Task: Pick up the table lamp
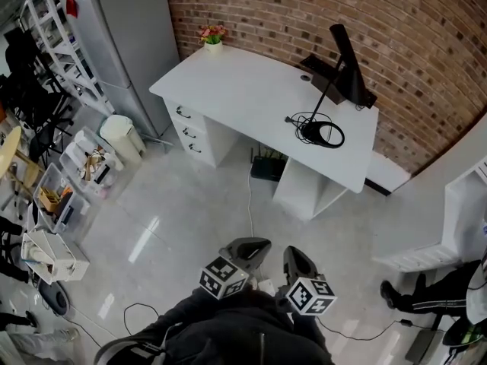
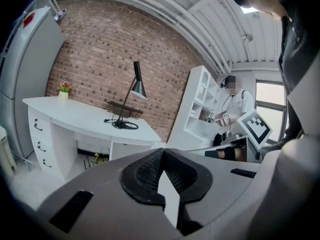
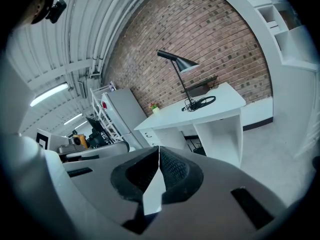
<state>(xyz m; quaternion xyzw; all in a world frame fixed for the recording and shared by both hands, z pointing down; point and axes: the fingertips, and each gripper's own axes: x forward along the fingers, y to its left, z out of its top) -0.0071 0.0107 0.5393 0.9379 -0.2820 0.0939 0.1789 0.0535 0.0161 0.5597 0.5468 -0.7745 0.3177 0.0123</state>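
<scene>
The black table lamp stands on the right part of a white desk against the brick wall, its cord coiled at its foot. The lamp appears far ahead in the left gripper view, and the lamp likewise in the right gripper view. My left gripper and right gripper are held side by side close to my body, well short of the desk. The left gripper and the right gripper both have their jaws shut, with nothing between them.
A small flower pot sits on the desk's far left corner. A grey cabinet, a white bin and storage racks line the left. White shelving and a seated person are to the right. Grey floor lies between me and the desk.
</scene>
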